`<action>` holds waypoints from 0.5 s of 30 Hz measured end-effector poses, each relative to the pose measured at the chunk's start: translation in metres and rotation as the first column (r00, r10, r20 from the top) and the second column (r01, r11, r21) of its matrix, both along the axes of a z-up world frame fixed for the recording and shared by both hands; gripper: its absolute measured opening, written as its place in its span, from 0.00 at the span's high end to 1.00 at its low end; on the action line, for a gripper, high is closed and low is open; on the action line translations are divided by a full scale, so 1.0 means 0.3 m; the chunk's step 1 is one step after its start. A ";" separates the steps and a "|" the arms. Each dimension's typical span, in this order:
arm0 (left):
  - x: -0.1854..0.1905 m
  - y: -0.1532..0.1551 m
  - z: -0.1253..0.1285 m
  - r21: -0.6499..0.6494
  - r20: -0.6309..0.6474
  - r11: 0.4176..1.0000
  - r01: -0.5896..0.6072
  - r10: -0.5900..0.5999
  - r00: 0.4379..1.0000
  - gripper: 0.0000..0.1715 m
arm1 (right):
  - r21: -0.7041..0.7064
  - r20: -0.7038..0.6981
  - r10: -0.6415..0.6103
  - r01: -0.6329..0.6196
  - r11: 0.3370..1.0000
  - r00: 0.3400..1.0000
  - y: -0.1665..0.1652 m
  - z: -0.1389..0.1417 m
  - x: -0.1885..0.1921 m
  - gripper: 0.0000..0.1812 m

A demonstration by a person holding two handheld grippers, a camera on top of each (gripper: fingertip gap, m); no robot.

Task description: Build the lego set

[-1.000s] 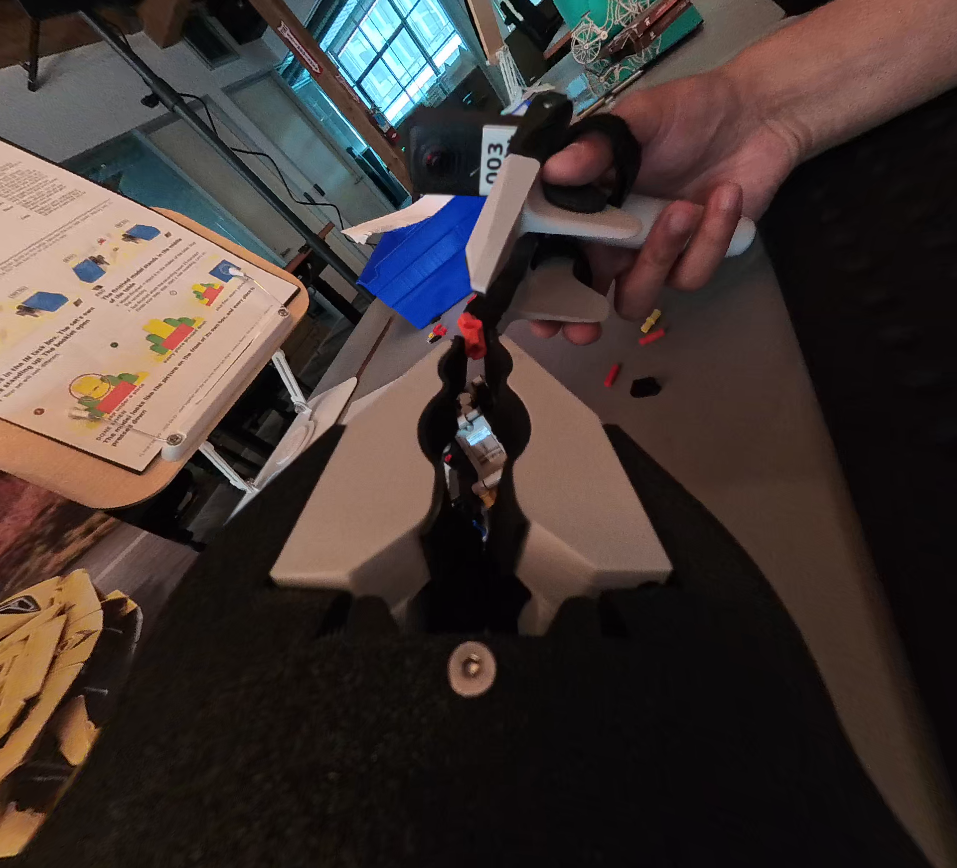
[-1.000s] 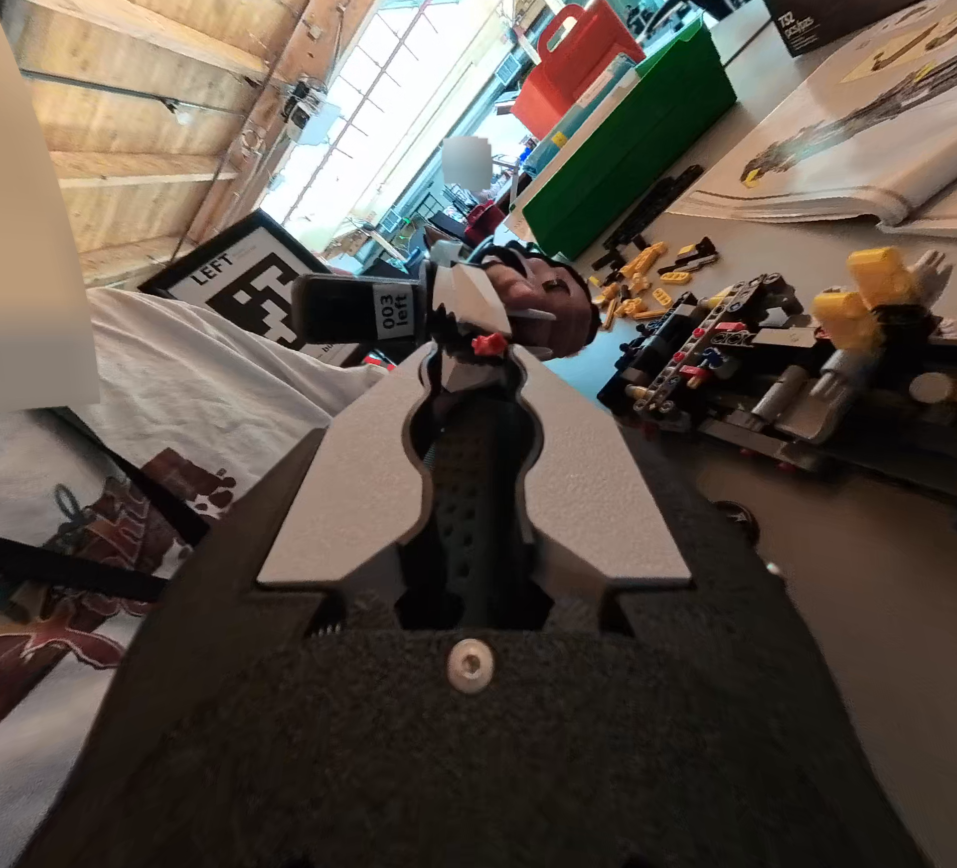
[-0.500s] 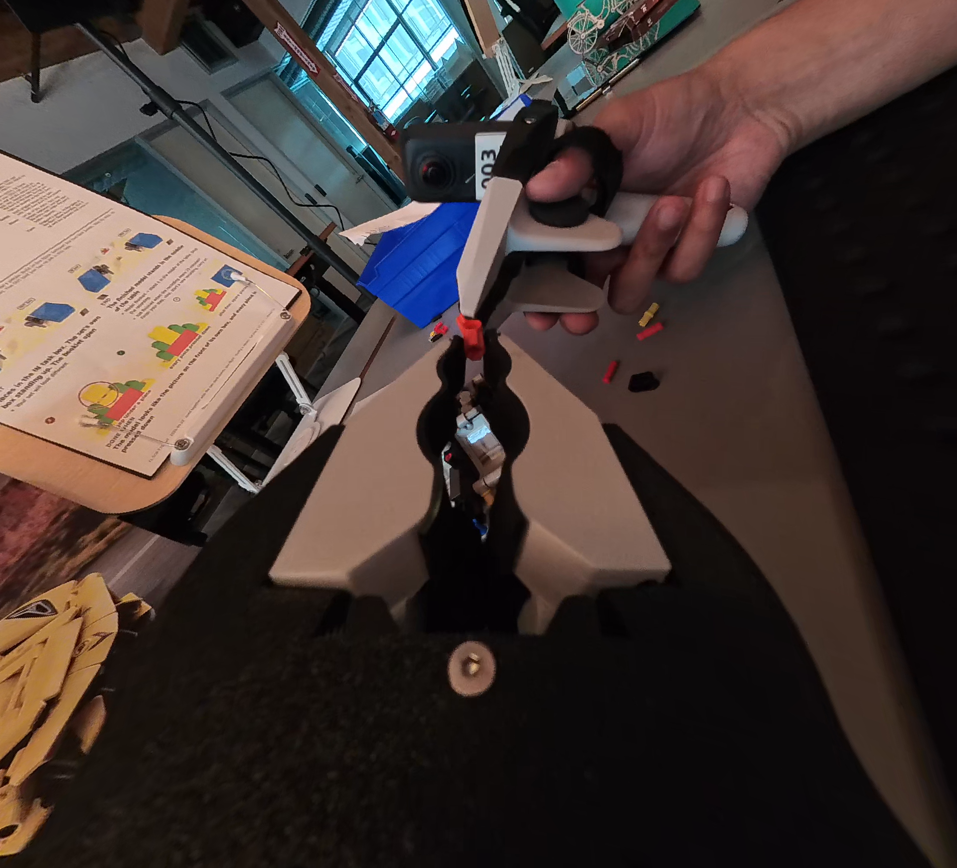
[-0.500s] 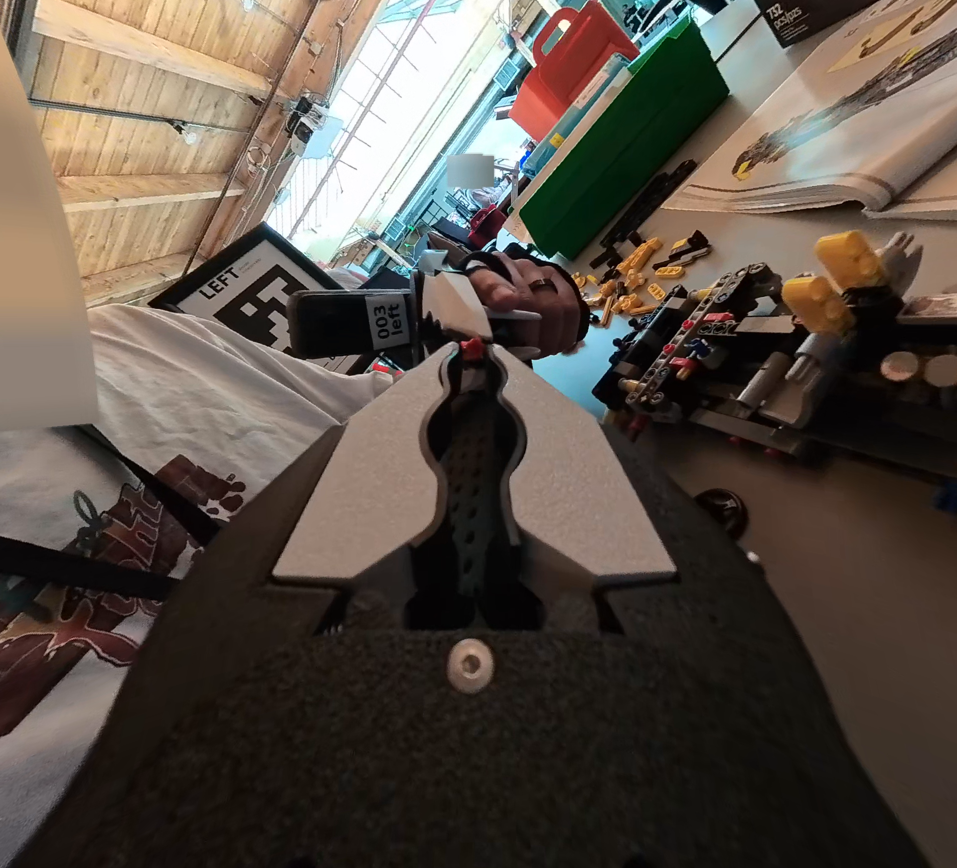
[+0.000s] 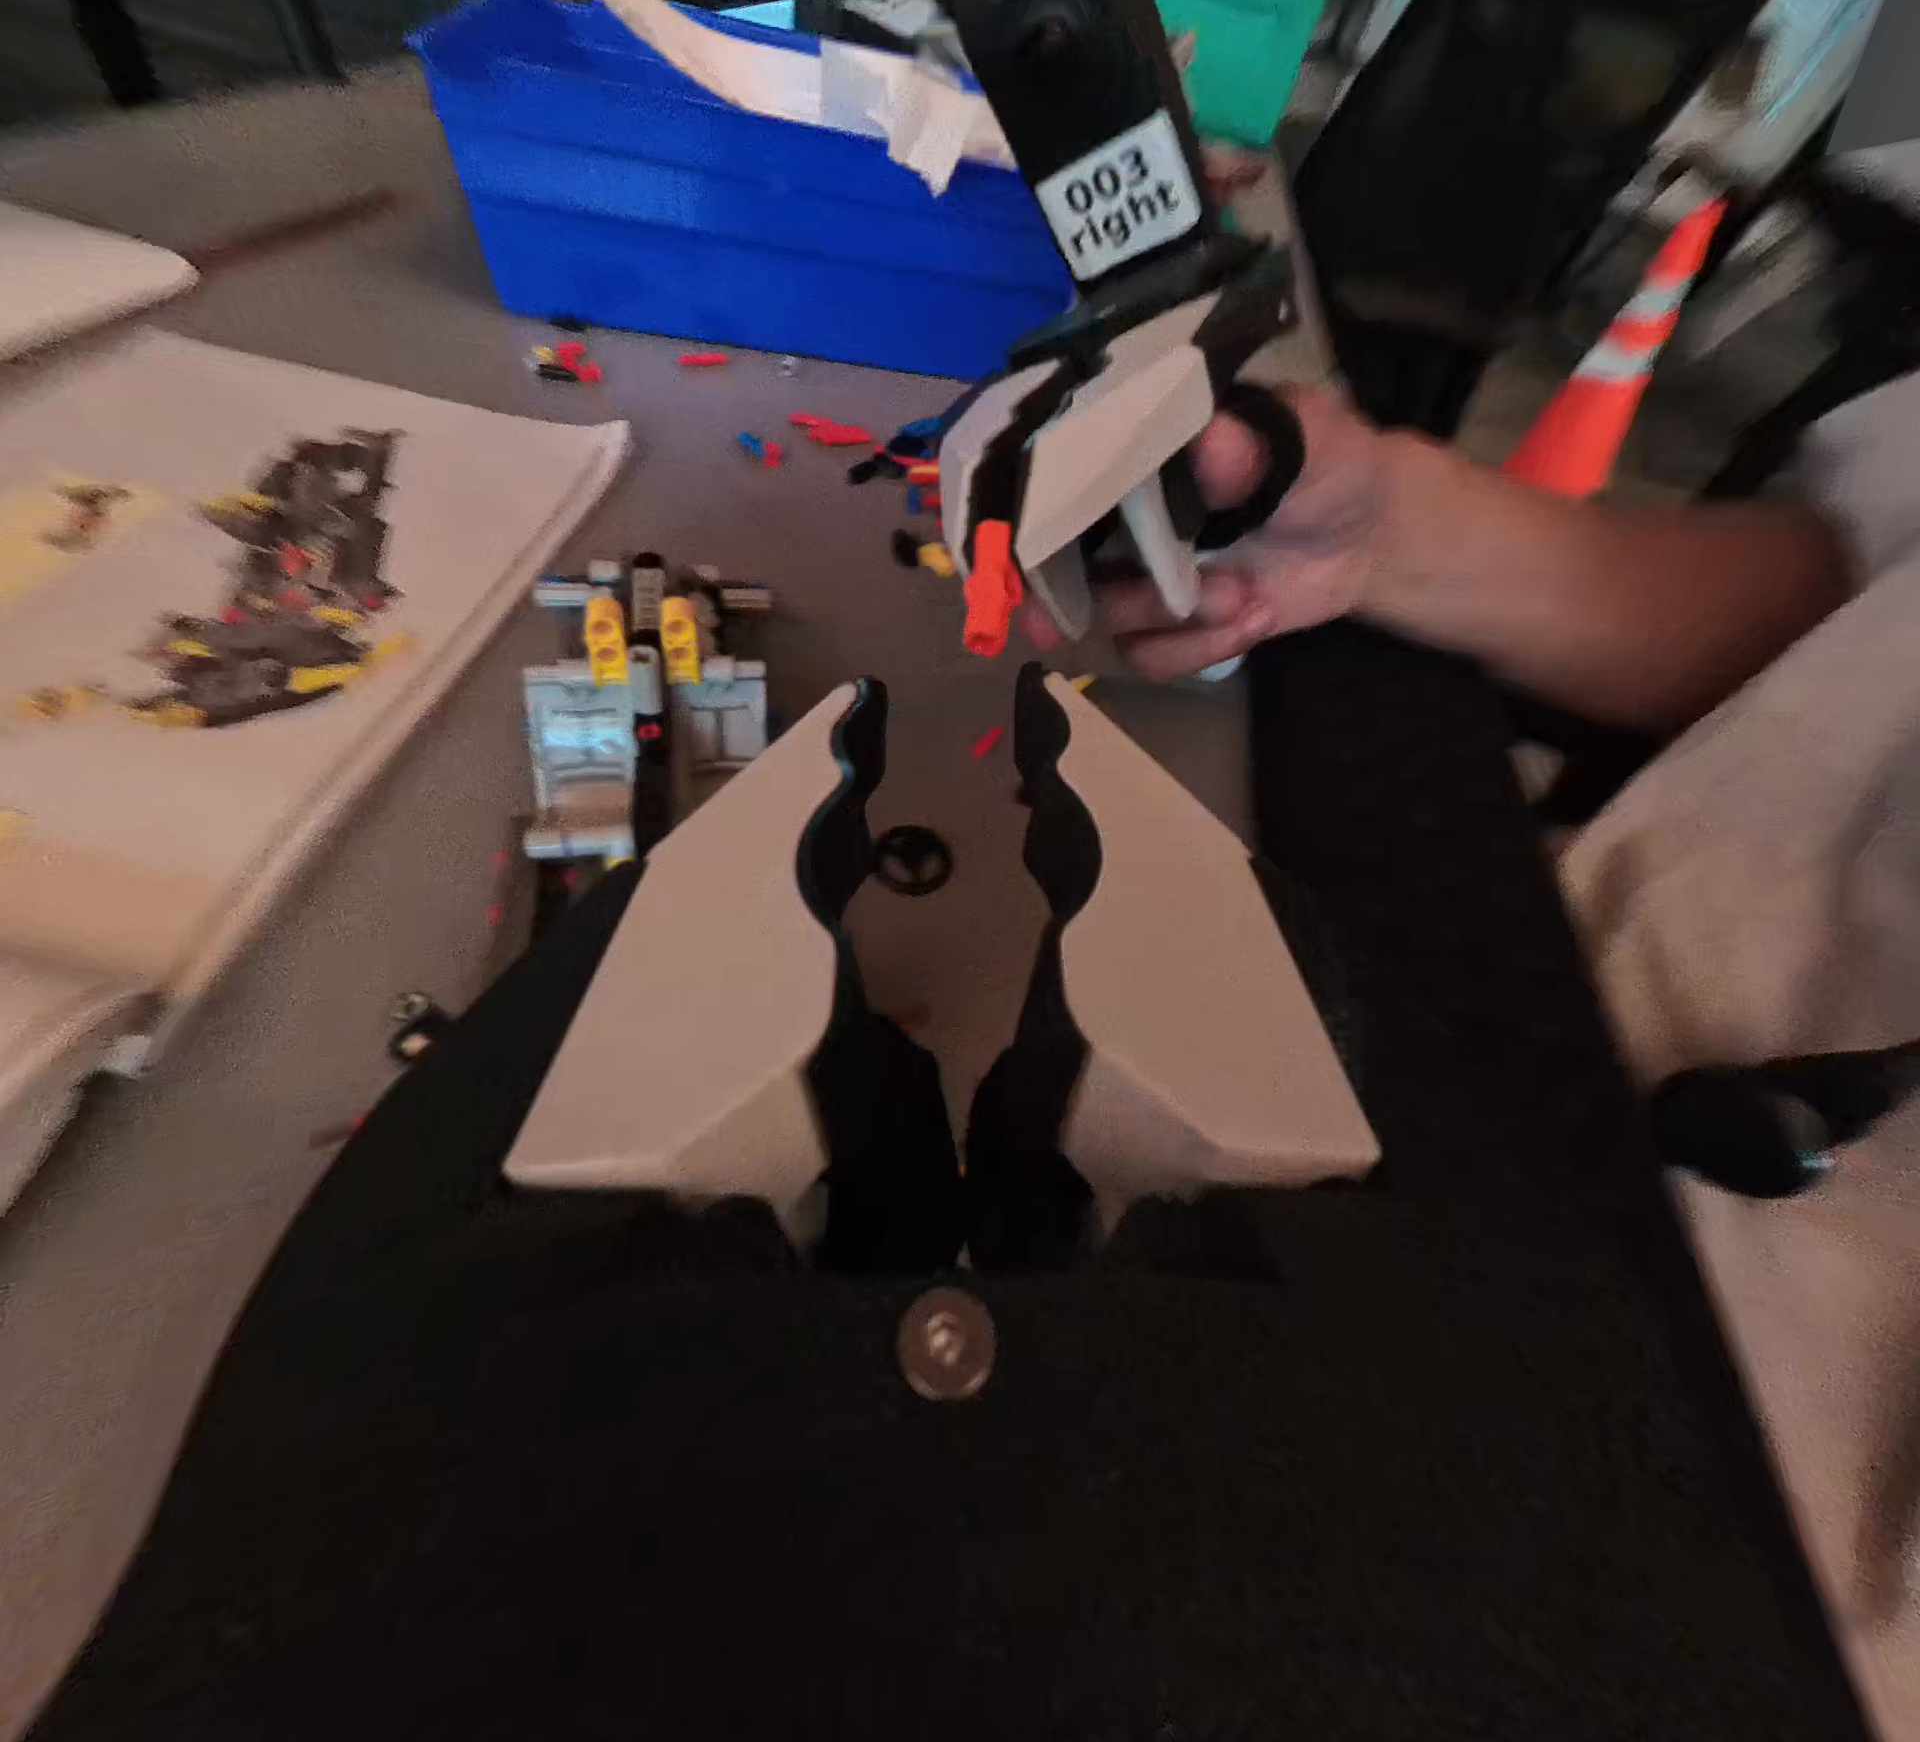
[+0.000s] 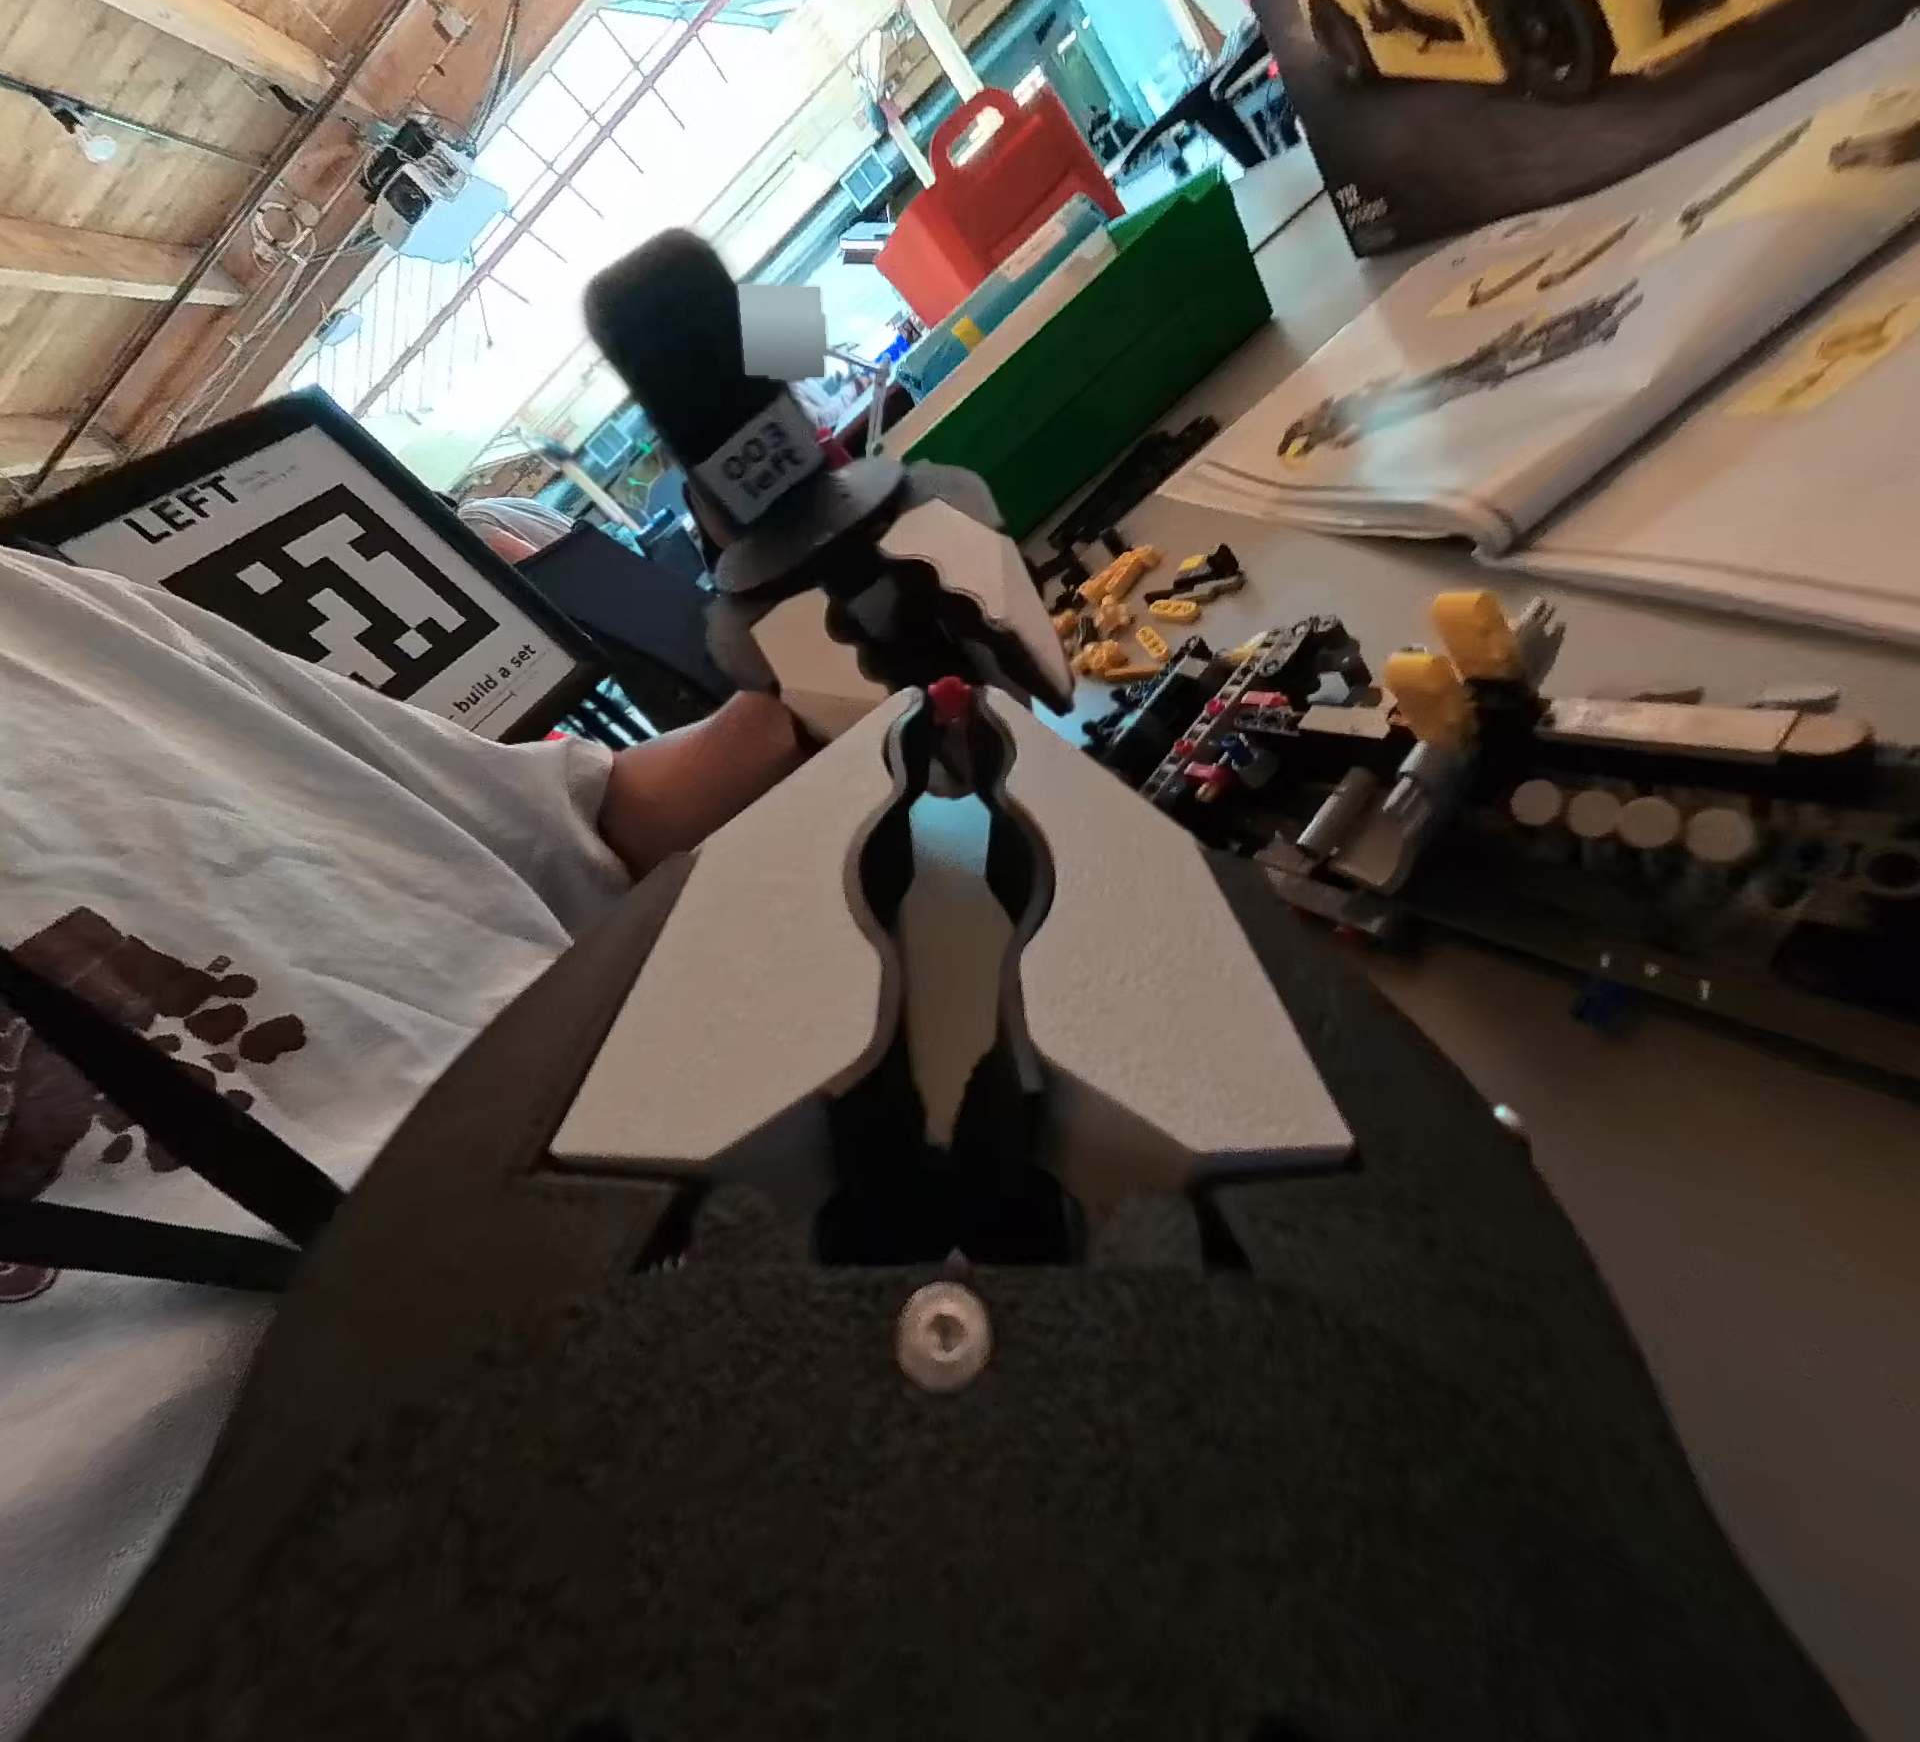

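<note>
The left tongs (image 5: 948,705) are held open and empty above the grey surface (image 5: 727,466), while the right tongs (image 6: 948,718) are closed on a small red pin (image 6: 948,693), seen at 1 o'clock of the left tongs in the left wrist view. The partly built lego model (image 5: 644,716) is located on the surface at 10 o'clock of the left tongs, beside the open instruction booklet (image 5: 208,612). A blue bin (image 5: 727,238) is placed at 11 o'clock, with loose pieces (image 5: 821,435) scattered before it.
</note>
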State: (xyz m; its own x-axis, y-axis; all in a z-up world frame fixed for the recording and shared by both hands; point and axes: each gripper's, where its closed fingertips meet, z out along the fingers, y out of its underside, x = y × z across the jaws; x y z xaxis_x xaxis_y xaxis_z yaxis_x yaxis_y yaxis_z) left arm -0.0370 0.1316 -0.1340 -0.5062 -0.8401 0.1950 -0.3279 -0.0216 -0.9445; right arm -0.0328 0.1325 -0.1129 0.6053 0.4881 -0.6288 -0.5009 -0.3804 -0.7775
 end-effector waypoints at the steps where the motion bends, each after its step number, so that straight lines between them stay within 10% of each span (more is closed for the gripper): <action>1: -0.005 -0.003 0.010 -0.071 -0.018 0.997 0.024 -0.025 1.000 0.87 | 0.019 0.016 -0.010 0.010 1.000 1.000 0.001 0.006 0.001 0.97; 15: -0.022 -0.028 0.087 -0.212 0.052 0.973 0.092 -0.083 0.995 0.94 | 0.152 0.190 -0.057 0.028 0.988 0.980 0.003 0.034 -0.036 0.97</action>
State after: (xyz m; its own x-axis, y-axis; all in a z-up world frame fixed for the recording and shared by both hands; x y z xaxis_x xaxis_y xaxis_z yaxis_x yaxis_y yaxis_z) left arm -0.0436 0.1233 -0.1078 -0.5879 -0.7331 0.3420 -0.2968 -0.1979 -0.9342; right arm -0.0436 0.1334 -0.1027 0.7302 0.5381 -0.4209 -0.3492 -0.2355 -0.9070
